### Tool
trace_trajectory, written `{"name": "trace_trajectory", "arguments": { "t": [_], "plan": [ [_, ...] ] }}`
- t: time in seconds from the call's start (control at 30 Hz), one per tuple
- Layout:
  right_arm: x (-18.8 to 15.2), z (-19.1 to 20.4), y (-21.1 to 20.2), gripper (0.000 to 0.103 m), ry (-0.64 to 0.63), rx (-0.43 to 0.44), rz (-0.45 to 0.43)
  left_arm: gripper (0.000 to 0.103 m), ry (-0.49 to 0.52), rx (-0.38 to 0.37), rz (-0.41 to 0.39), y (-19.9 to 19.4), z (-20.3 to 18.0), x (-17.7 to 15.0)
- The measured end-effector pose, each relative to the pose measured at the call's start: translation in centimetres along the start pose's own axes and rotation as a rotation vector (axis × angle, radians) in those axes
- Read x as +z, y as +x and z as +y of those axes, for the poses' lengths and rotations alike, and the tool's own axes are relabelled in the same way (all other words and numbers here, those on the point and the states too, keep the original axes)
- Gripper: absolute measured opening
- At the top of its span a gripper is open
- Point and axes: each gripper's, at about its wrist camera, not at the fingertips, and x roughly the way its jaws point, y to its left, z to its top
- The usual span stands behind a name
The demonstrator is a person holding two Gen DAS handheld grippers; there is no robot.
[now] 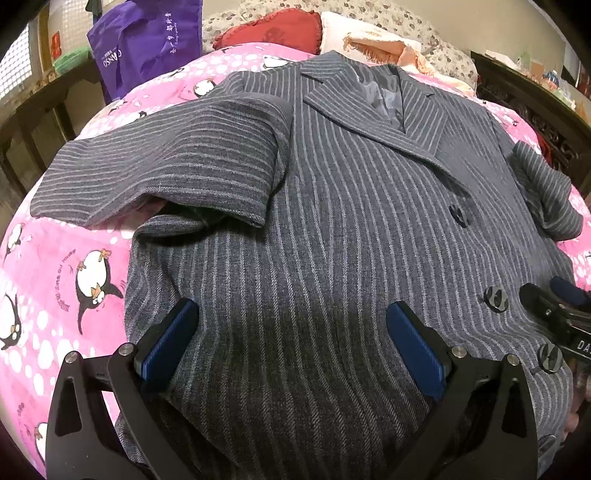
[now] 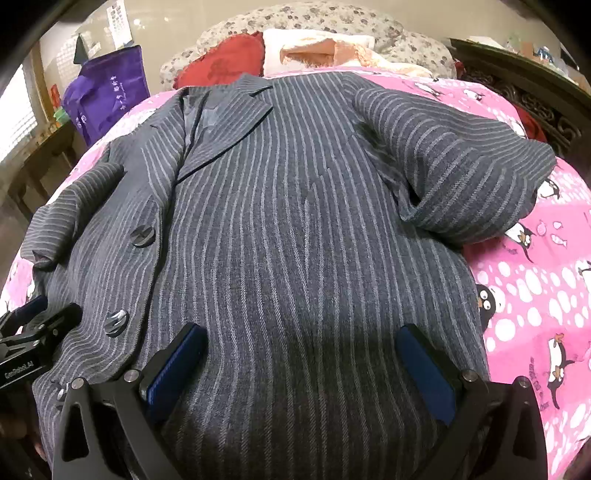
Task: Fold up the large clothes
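A grey pinstriped blazer (image 1: pixel 332 206) lies face up on a pink penguin bedspread (image 1: pixel 74 258), collar at the far end; it fills the right wrist view too (image 2: pixel 295 221). Its left sleeve (image 1: pixel 159 173) lies out to the left, and its right sleeve (image 2: pixel 461 162) lies out to the right. My left gripper (image 1: pixel 291 332) is open, jaws wide, over the lower left front panel. My right gripper (image 2: pixel 303 354) is open over the lower right panel. Each gripper shows in the other's view: right gripper (image 1: pixel 554 314), left gripper (image 2: pixel 33 332).
Red pillow (image 1: pixel 269 31), peach cloth (image 1: pixel 380 46) and floral pillows (image 2: pixel 314 18) lie at the head of the bed. A purple bag (image 1: pixel 144 44) hangs far left. A dark carved wooden bed frame (image 2: pixel 535 96) runs along the right.
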Motion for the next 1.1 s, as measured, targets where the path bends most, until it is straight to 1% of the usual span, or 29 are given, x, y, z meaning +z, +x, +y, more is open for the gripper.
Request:
{"name": "trace_trajectory", "arguments": {
  "t": [0.07, 0.13, 0.17, 0.23, 0.27, 0.3, 0.37, 0.4, 0.47, 0.5, 0.53, 0.57, 0.6, 0.63, 0.67, 0.7, 0.77, 0.83, 0.87, 0.9, 0.93, 0.97, 1.0, 1.03, 1.07, 1.1],
  "plan": [
    [0.2, -0.1, -0.2, 0.103, 0.007, -0.005, 0.028, 0.103, -0.004, -0.025, 0.007, -0.2, 0.2, 0.0],
    [0.4, 0.1, -1.3, 0.101, 0.000, -0.051, 0.028, 0.103, -0.003, -0.031, -0.001, -1.1, 0.4, -0.2],
    [0.4, 0.3, -2.3, 0.101, 0.002, -0.064, 0.004, 0.103, 0.005, -0.018, -0.019, -1.7, 0.5, -0.4],
    [0.1, 0.8, -4.9, 0.101, -0.011, -0.033, -0.070, 0.103, 0.031, 0.022, -0.059, -2.4, 0.4, -1.0],
    [-0.1, 1.2, -5.8, 0.101, -0.025, -0.012, -0.095, 0.103, 0.034, 0.026, -0.061, -2.4, 0.4, -1.3],
    [-0.5, 1.7, -6.5, 0.101, -0.050, 0.007, -0.115, 0.103, 0.036, 0.019, -0.045, -2.0, 0.5, -1.5],
    [-0.5, 1.7, -6.9, 0.101, -0.079, 0.033, -0.117, 0.103, 0.033, 0.012, -0.029, -1.6, 0.6, -1.3],
    [-0.3, 1.0, -7.1, 0.101, -0.078, 0.032, -0.126, 0.103, 0.028, 0.006, -0.028, -1.6, 0.8, -1.3],
    [0.2, -1.3, -7.9, 0.101, -0.043, 0.005, -0.173, 0.103, 0.034, 0.006, -0.030, -1.6, 0.8, -1.3],
    [0.5, -2.2, -8.0, 0.101, -0.028, -0.010, -0.179, 0.103, 0.037, 0.006, -0.031, -1.6, 0.7, -1.4],
    [1.3, -4.2, -8.1, 0.101, 0.007, -0.037, -0.180, 0.103, 0.036, 0.005, -0.029, -1.5, 0.8, -1.4],
    [1.7, -5.6, -8.2, 0.101, 0.031, -0.048, -0.182, 0.103, 0.035, 0.005, -0.028, -1.5, 0.8, -1.4],
    [2.7, -7.9, -8.1, 0.101, 0.074, -0.062, -0.187, 0.103, 0.031, 0.001, -0.021, -1.4, 0.7, -1.6],
    [3.8, -9.8, -7.6, 0.099, 0.114, -0.085, -0.182, 0.103, 0.028, 0.000, -0.020, -1.4, 0.7, -1.6],
    [5.1, -10.8, -7.3, 0.092, 0.140, -0.104, -0.176, 0.103, 0.030, 0.004, -0.020, -1.4, 0.6, -1.6],
    [6.5, -12.3, -7.1, 0.090, 0.173, -0.124, -0.186, 0.103, 0.028, 0.003, -0.017, -1.3, 0.6, -1.7],
    [8.7, -12.7, -6.9, 0.090, 0.159, -0.086, -0.203, 0.103, 0.023, -0.001, -0.012, -1.3, 0.6, -1.8],
    [11.4, -11.4, -4.6, 0.090, 0.084, -0.013, -0.140, 0.103, 0.023, -0.002, -0.011, -1.3, 0.6, -1.8],
    [12.4, -10.3, -3.4, 0.090, 0.029, -0.001, -0.128, 0.103, 0.024, -0.001, -0.010, -1.3, 0.6, -1.8],
    [13.2, -9.1, -2.2, 0.090, -0.028, -0.007, -0.112, 0.103, 0.024, -0.002, -0.008, -1.2, 0.6, -1.8],
    [13.7, -8.2, -1.0, 0.088, -0.082, -0.026, -0.085, 0.103, 0.024, -0.002, -0.007, -1.2, 0.6, -1.8],
    [14.0, -7.5, 0.5, 0.086, -0.142, -0.079, -0.049, 0.103, 0.022, -0.003, -0.005, -1.2, 0.6, -1.8],
    [14.0, -7.4, 2.0, 0.082, -0.178, -0.155, -0.001, 0.103, 0.023, -0.002, -0.004, -1.2, 0.6, -1.8],
    [14.3, -8.8, 3.3, 0.073, -0.172, -0.290, 0.035, 0.103, 0.025, -0.001, -0.004, -1.1, 0.6, -1.7],
    [14.2, -10.2, 3.2, 0.073, -0.116, -0.330, 0.029, 0.103, 0.024, -0.003, -0.004, -1.1, 0.6, -1.7],
    [13.9, -13.6, 2.2, 0.075, 0.039, -0.338, 0.009, 0.103, 0.021, -0.005, -0.004, -1.2, 0.7, -1.8]
  ]
}}
